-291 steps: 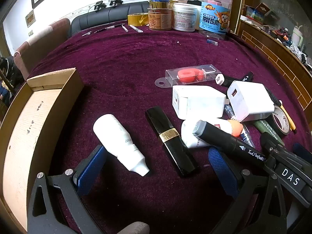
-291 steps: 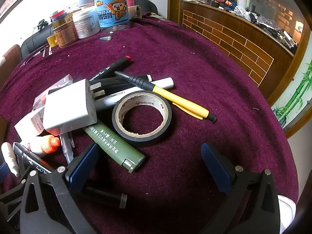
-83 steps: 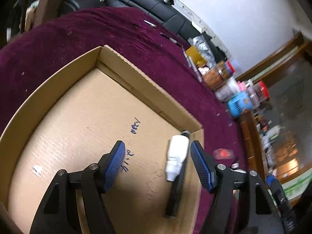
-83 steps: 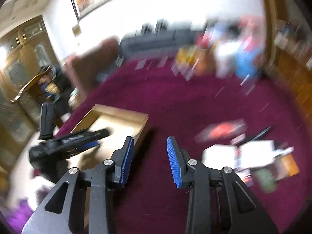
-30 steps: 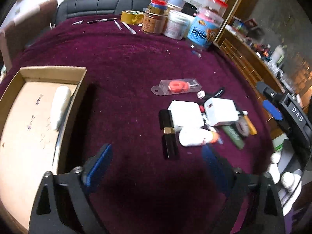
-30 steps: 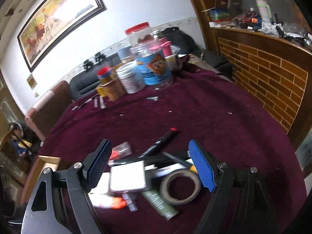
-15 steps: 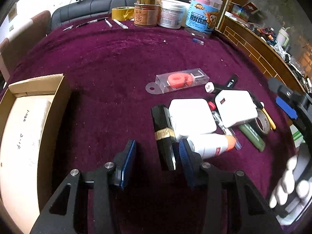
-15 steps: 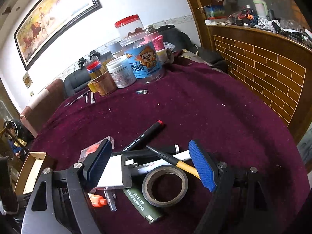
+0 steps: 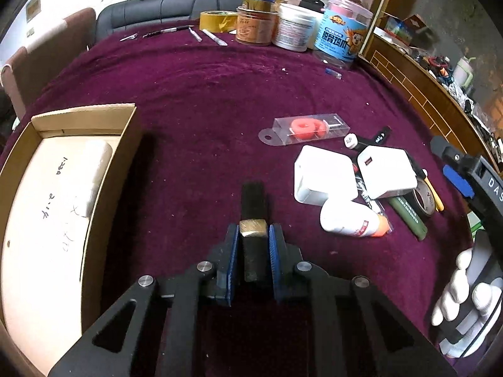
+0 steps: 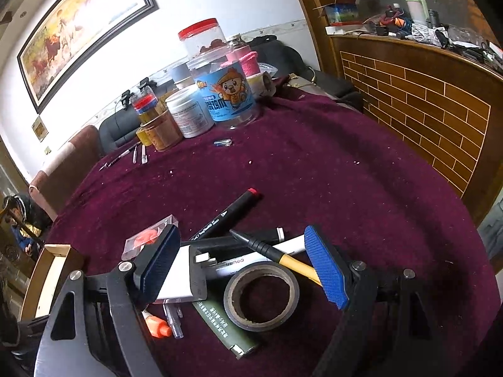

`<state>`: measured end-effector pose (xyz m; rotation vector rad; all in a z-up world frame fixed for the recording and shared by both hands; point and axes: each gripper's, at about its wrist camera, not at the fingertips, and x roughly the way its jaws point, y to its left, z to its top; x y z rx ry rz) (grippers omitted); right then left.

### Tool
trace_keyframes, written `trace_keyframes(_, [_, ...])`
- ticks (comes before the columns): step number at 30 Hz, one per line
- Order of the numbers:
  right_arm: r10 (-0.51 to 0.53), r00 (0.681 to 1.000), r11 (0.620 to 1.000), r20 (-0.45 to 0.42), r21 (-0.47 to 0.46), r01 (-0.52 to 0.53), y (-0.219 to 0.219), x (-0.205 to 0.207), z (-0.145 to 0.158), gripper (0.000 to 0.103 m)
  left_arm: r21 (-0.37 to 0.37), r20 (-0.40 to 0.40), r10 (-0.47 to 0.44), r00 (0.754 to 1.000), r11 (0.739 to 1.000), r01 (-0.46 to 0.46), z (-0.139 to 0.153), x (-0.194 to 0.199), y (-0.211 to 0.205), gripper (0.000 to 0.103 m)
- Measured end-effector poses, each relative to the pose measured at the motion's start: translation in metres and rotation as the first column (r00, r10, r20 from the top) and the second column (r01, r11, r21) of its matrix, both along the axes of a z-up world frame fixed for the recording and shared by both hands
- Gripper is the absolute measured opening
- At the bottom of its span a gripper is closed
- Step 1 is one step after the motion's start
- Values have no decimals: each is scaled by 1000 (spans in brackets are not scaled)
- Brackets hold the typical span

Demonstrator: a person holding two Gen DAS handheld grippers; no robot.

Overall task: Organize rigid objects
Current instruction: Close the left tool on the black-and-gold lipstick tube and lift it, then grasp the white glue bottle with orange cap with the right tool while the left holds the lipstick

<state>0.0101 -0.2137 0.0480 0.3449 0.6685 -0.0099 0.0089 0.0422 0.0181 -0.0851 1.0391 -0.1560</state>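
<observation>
A black tube with a gold band lies on the purple tablecloth, and my left gripper is shut on it at the band, both blue pads pressed on its sides. To the left stands the cardboard box with a white bottle inside. In the right wrist view my right gripper hangs open over the pile, with nothing held: a black tape roll, a yellow-and-black pen, a red-capped marker, a green tube. Two white chargers and an orange-capped white bottle lie beside them.
A clear case with a red ring lies beyond the chargers. Jars and tins and a yellow tape roll line the table's far edge. A gloved hand holds the right gripper at the right. A brick-pattern counter borders the table.
My left gripper's jaws have come together from wide apart onto the black tube, and the view has drawn closer to it. The right gripper's view has shifted slightly.
</observation>
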Motion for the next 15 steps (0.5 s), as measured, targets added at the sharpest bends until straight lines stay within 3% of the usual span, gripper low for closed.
trace_keyframes(4, [-2,1000,1000,-7,-14,1,1,0,-2,81,-2,16,3,1000,1000,-3,-6,10,-8,21])
trace_keyframes(7, [-14,1000,1000,-12,-17,14,0,1,-3,81,27,50,-10,999,1000,9,-7,8,-15,18])
trace_keyframes(10, [-24,1000,999,-16,-33,24,0,2,-4,81,-52,25,-16,1000,999,17,-4,3,-7,14])
trace_keyframes(15, [-38,999,997,-22,-69,37,1,4,-6,81,-167,68,-19,998,985,30,25,-27,13,14])
